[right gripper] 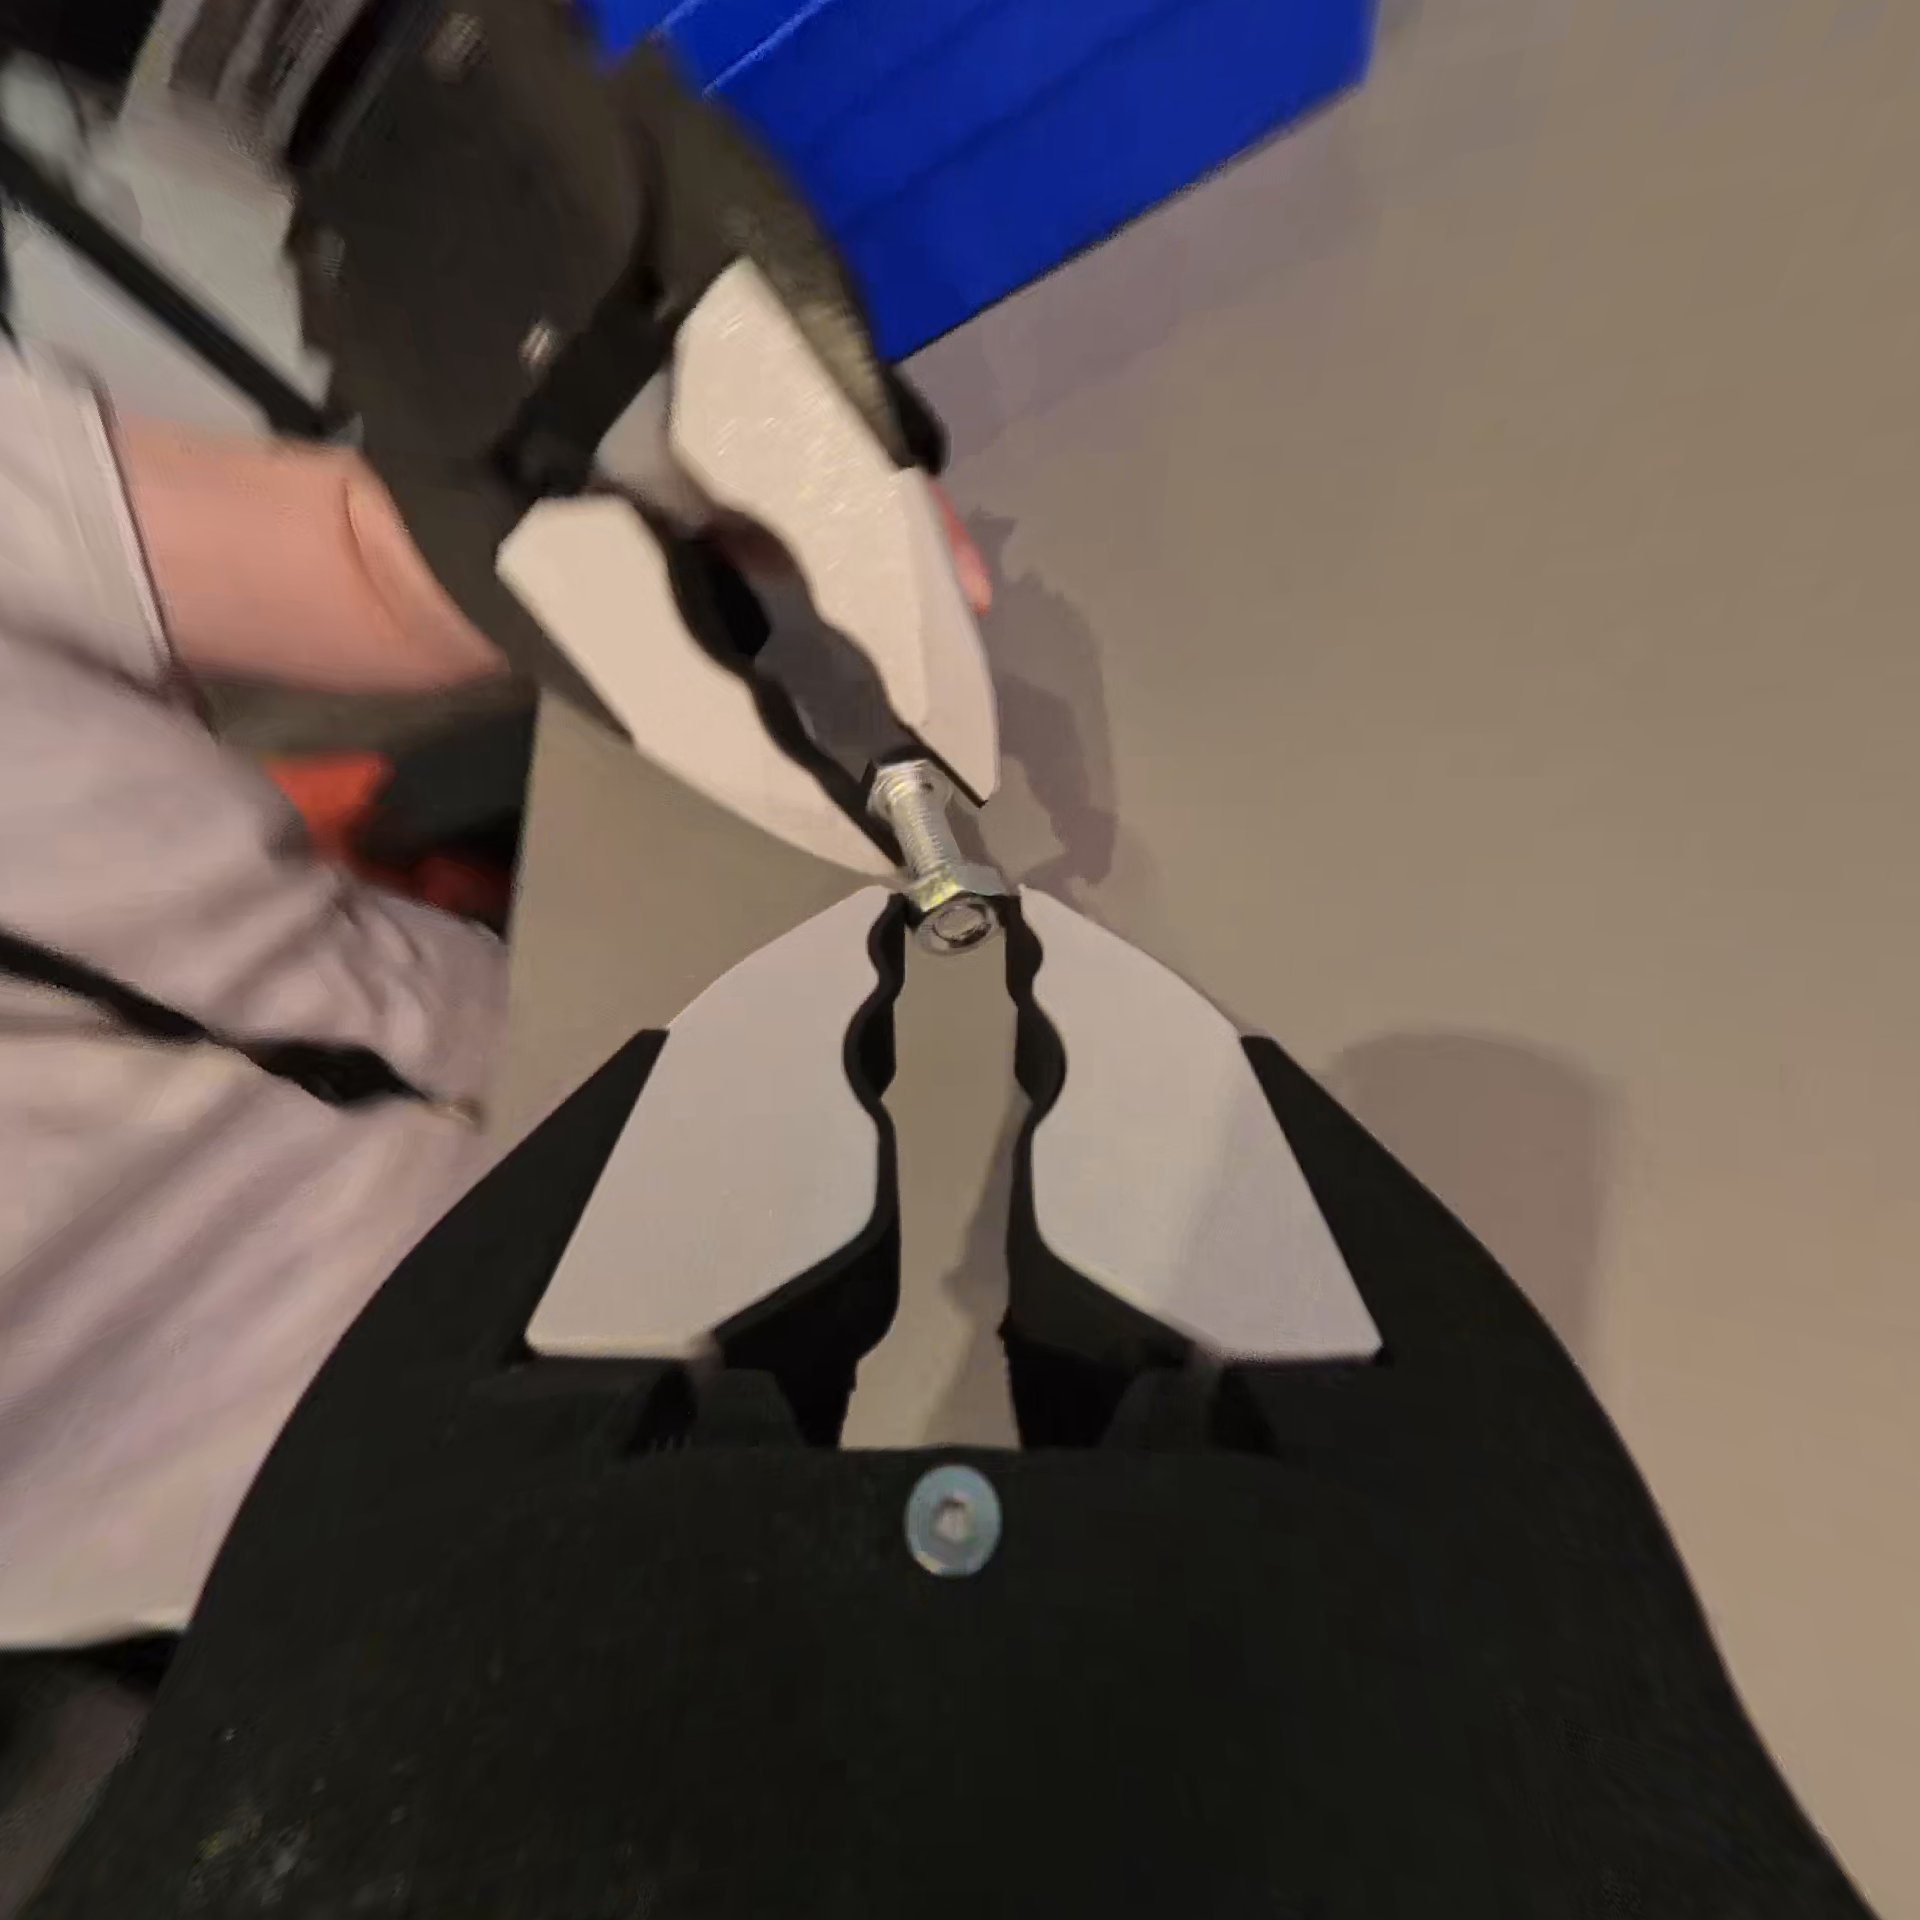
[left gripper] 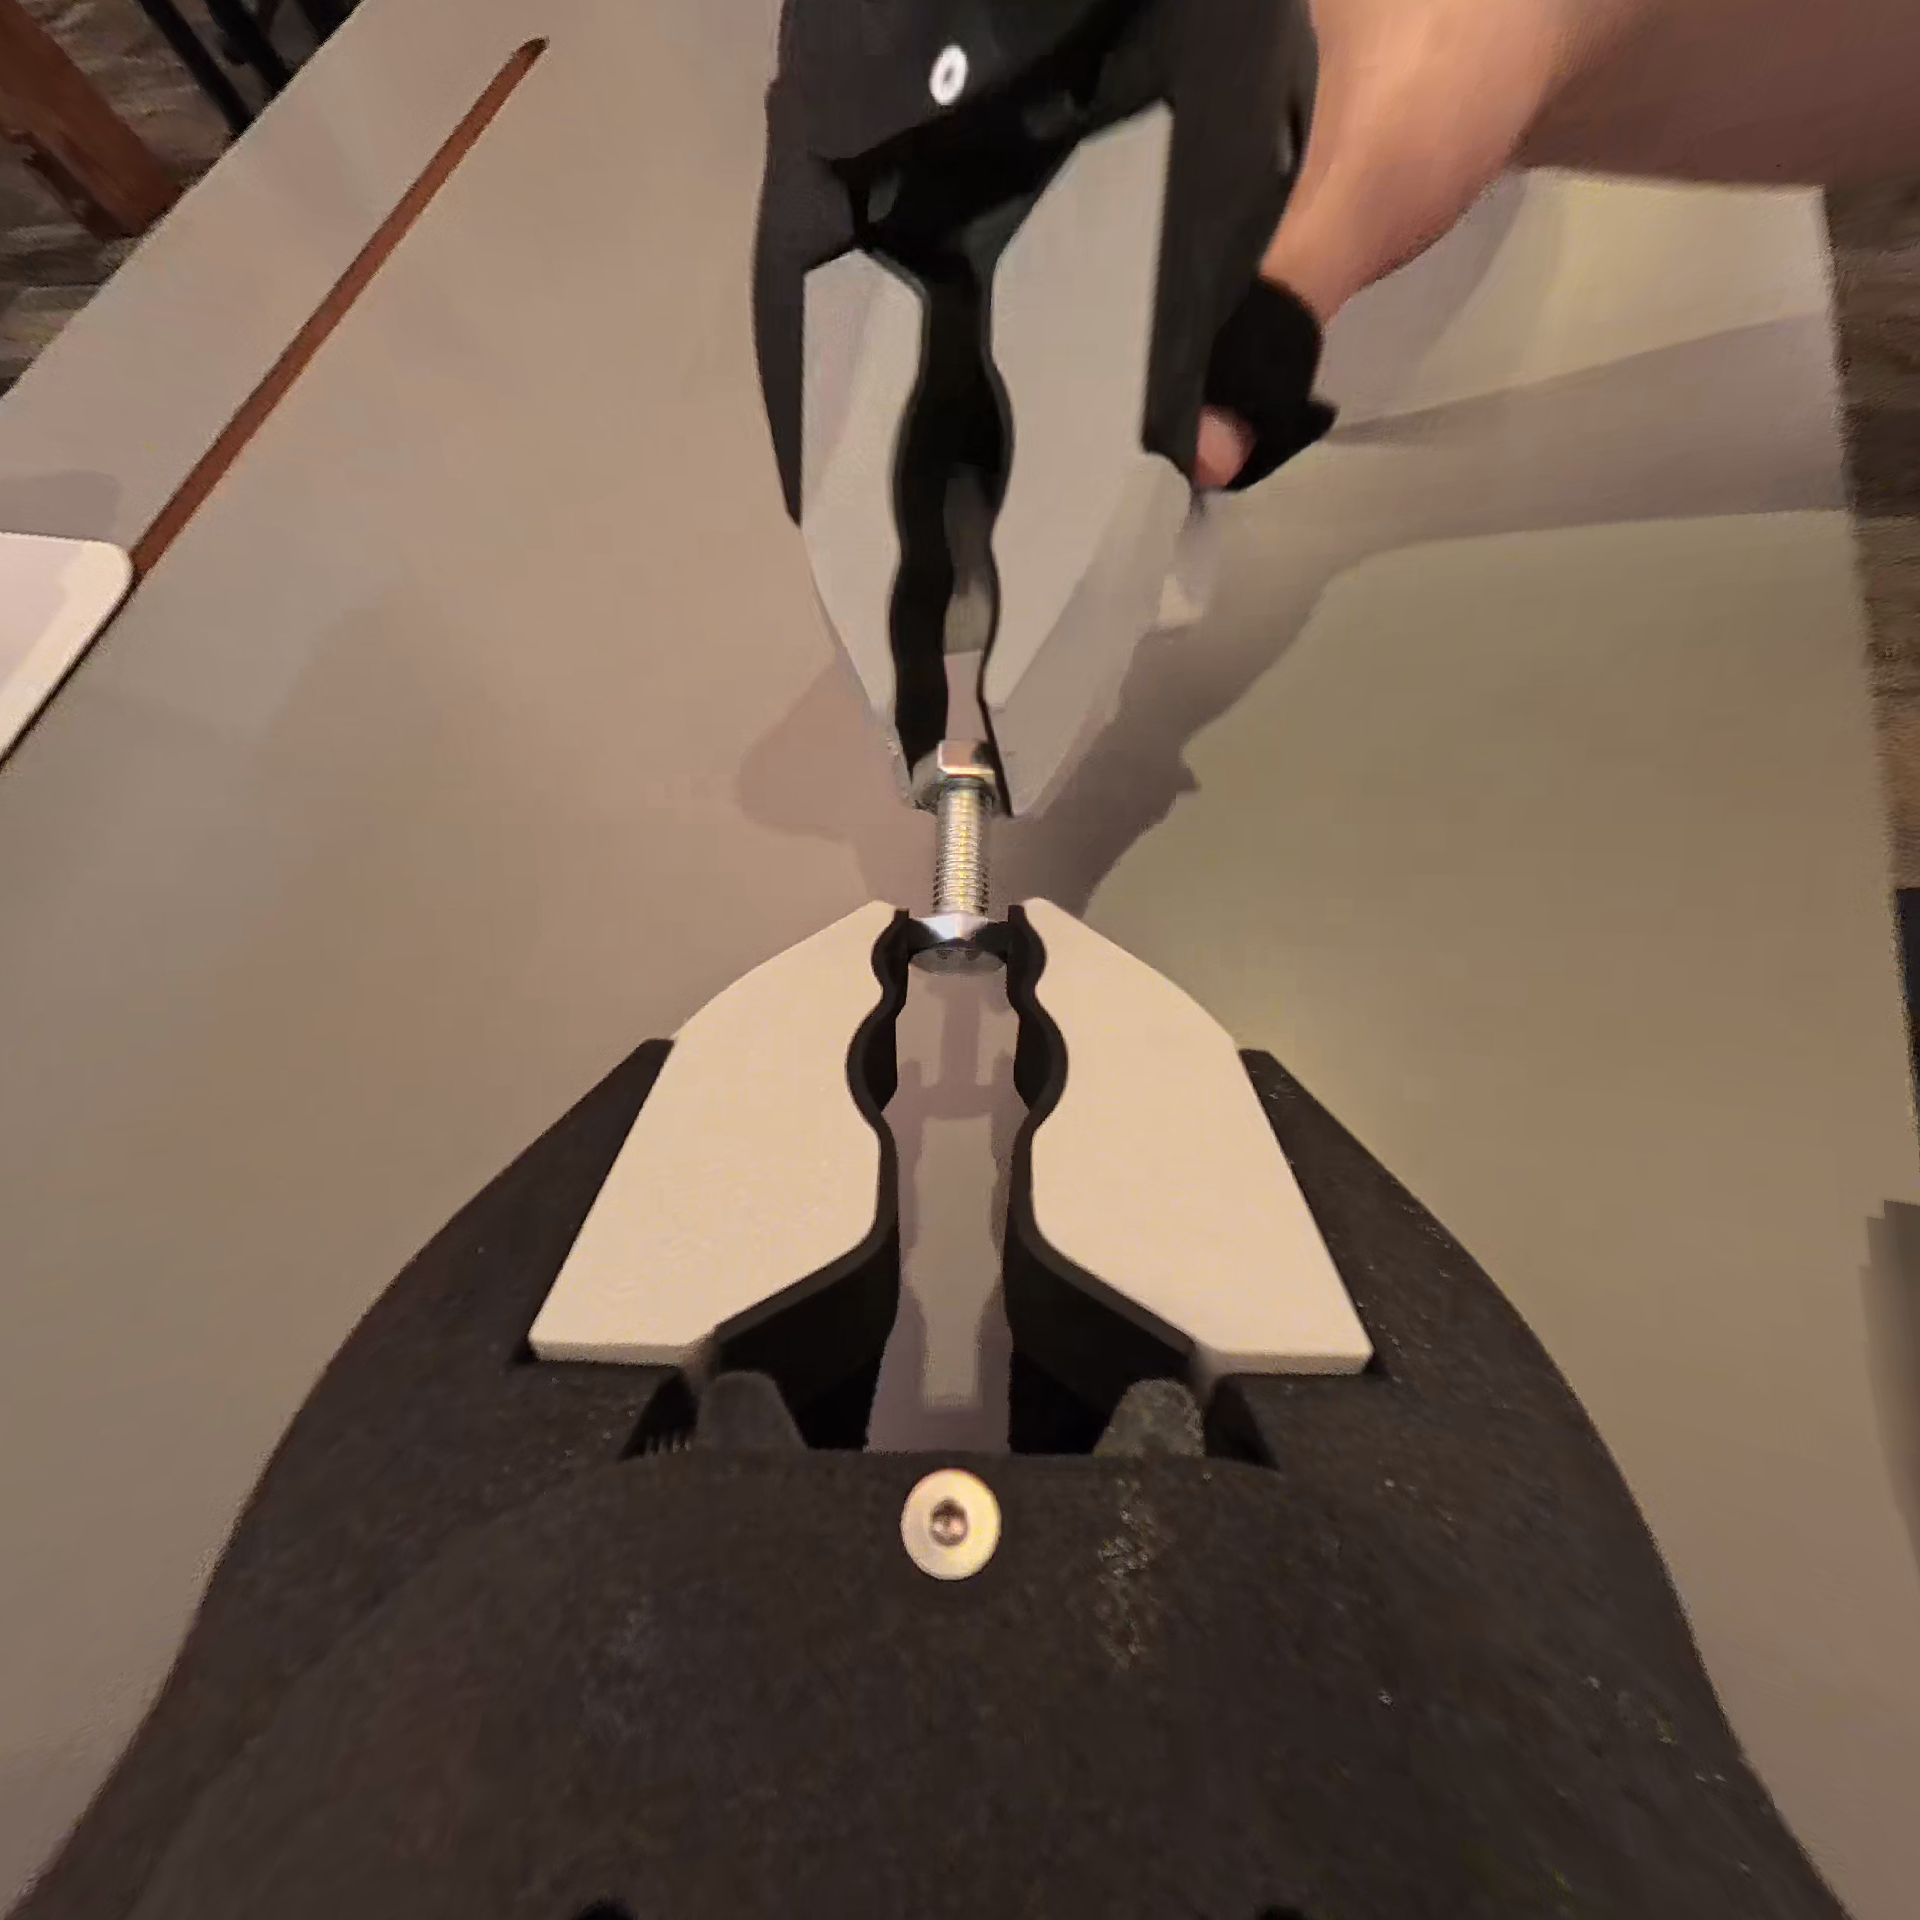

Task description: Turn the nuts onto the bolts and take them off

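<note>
Clamping the bolt (left gripper: pixel 954 940) by its hex head, the left gripper (left gripper: pixel 956 935) has its white fingertips (left gripper: pixel 831 977) pressed on either side of the head, the threaded shank pointing straight away from the camera. At the far end of that shank sits the nut (left gripper: pixel 951 767), and the right gripper (left gripper: pixel 951 774) is closed on it from the opposite side — tip to tip with the left, the bolt spanning the gap between them.

From the right wrist view the same join shows reversed: the right gripper (right gripper: pixel 954 902) pinches the nut (right gripper: pixel 951 896) at its tips, the shank's end visible through the nut's hole, while the left gripper (right gripper: pixel 914 790) comes in from the upper left holding the bolt (right gripper: pixel 920 816) head.

Both are held in the air above a plain beige table (left gripper: pixel 416 727). A hand (left gripper: pixel 1382 187) in a black fingerless glove grips the right tool. A blue bin (right gripper: pixel 1039 135) stands on the table behind the left gripper, and a person's pale sleeve (right gripper: pixel 187 1039) fills the left of that view, blurred.
</note>
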`<act>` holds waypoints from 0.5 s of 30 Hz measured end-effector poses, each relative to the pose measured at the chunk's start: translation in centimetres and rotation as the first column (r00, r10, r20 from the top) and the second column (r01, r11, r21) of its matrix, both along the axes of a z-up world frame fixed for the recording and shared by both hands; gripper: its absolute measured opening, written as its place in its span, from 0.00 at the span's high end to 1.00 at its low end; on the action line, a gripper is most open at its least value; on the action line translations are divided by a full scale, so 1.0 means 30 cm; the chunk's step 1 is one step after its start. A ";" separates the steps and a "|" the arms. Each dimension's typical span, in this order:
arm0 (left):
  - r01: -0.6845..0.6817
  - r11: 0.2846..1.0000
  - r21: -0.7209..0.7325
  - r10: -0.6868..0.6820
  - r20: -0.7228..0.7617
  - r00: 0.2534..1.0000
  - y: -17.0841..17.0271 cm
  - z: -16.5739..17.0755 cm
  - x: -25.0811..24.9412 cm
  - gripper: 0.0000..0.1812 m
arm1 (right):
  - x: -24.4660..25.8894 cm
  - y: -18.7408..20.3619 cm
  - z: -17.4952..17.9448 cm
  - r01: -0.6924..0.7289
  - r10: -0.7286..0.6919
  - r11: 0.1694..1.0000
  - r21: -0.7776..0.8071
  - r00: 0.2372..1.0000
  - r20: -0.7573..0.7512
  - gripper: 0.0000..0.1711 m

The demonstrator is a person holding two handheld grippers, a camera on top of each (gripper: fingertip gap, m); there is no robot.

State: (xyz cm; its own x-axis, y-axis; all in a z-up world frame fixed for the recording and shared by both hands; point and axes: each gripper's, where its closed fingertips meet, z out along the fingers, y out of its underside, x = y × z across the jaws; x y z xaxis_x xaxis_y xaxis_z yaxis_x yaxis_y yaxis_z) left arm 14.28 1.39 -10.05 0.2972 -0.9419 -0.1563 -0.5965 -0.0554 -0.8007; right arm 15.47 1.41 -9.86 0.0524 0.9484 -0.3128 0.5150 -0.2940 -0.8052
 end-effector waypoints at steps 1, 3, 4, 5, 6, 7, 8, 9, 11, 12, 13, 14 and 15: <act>0.011 1.000 -0.010 -0.010 0.013 1.000 -0.008 0.004 0.006 0.90 | 0.005 -0.004 -0.004 -0.044 0.047 0.991 0.123 0.999 -0.018 0.90; 0.007 1.000 -0.003 -0.007 0.003 1.000 -0.007 -0.002 0.010 0.90 | 0.008 0.000 -0.016 -0.061 0.067 0.969 0.239 0.998 -0.020 0.90; 0.010 1.000 0.007 -0.010 -0.015 1.000 -0.007 -0.010 0.008 0.90 | 0.008 0.000 -0.025 -0.060 0.063 0.971 0.233 0.998 -0.009 0.90; 0.012 1.000 0.017 -0.011 -0.028 1.000 -0.007 -0.016 0.008 0.90 | 0.007 -0.001 -0.033 -0.057 0.059 0.973 0.224 0.998 -0.002 0.90; 0.011 1.000 0.023 -0.010 -0.031 0.999 -0.006 -0.018 0.008 0.90 | 0.006 -0.002 -0.036 -0.052 0.055 0.975 0.216 0.998 -0.006 0.90; 0.005 1.000 0.027 -0.004 -0.030 1.000 -0.003 -0.017 0.008 0.90 | 0.002 -0.003 -0.029 -0.038 0.045 0.980 0.198 0.999 -0.029 0.87; 0.002 1.000 0.030 -0.001 -0.031 1.000 -0.001 -0.016 0.007 0.90 | -0.002 -0.001 -0.015 -0.011 0.021 0.987 0.161 0.998 -0.063 0.83; 0.000 0.999 0.034 0.001 -0.032 0.999 0.001 -0.015 0.006 0.90 | -0.005 0.005 0.003 0.020 -0.010 0.994 0.105 0.995 -0.098 0.78; -0.009 0.999 0.039 0.010 -0.030 1.000 0.007 -0.011 0.002 0.90 | -0.002 0.019 0.038 0.075 -0.081 0.996 -0.044 0.986 -0.146 0.75; -0.012 0.999 0.041 0.013 -0.029 0.999 0.009 -0.009 0.000 0.90 | 0.002 0.033 0.045 0.114 -0.131 0.986 -0.126 0.981 -0.141 0.75; -0.017 0.999 0.045 0.019 -0.028 0.999 0.012 -0.008 -0.002 0.90 | 0.006 0.042 0.050 0.143 -0.172 0.967 -0.211 0.977 -0.126 0.73; -0.026 0.998 0.055 0.028 -0.029 0.999 0.018 -0.006 -0.004 0.90 | 0.010 0.051 0.046 0.182 -0.218 0.938 -0.297 0.972 -0.092 0.72; -0.036 0.997 0.070 0.039 -0.034 0.999 0.025 -0.005 -0.007 0.90 | 0.015 0.058 0.036 0.224 -0.261 0.896 -0.384 0.964 -0.046 0.74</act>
